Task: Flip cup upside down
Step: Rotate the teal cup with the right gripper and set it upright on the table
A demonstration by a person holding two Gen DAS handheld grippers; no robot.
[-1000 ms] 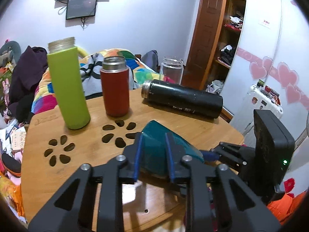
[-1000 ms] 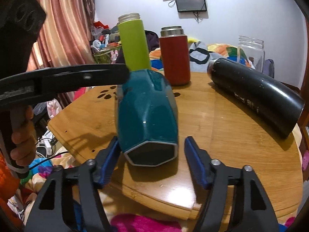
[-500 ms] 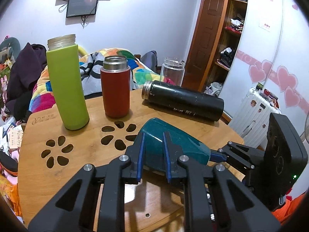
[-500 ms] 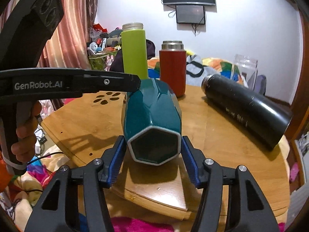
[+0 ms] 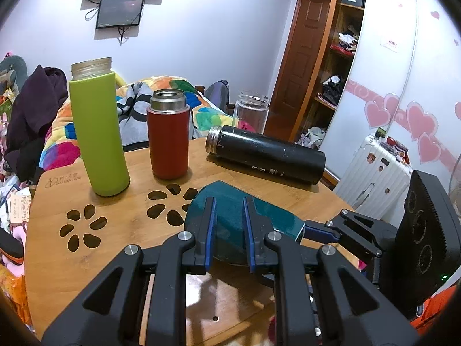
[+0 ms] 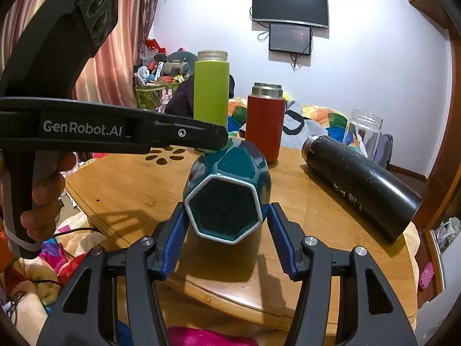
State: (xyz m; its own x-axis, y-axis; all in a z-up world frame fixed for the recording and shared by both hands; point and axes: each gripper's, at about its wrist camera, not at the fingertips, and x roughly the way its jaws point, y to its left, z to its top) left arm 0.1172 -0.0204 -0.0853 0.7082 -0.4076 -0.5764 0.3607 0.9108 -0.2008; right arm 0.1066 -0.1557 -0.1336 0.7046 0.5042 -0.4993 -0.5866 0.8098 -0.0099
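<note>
Green bottle (image 5: 98, 132), red flask (image 5: 168, 141) upright; black flask (image 5: 265, 154) lying on table (image 5: 57, 207).
</note>
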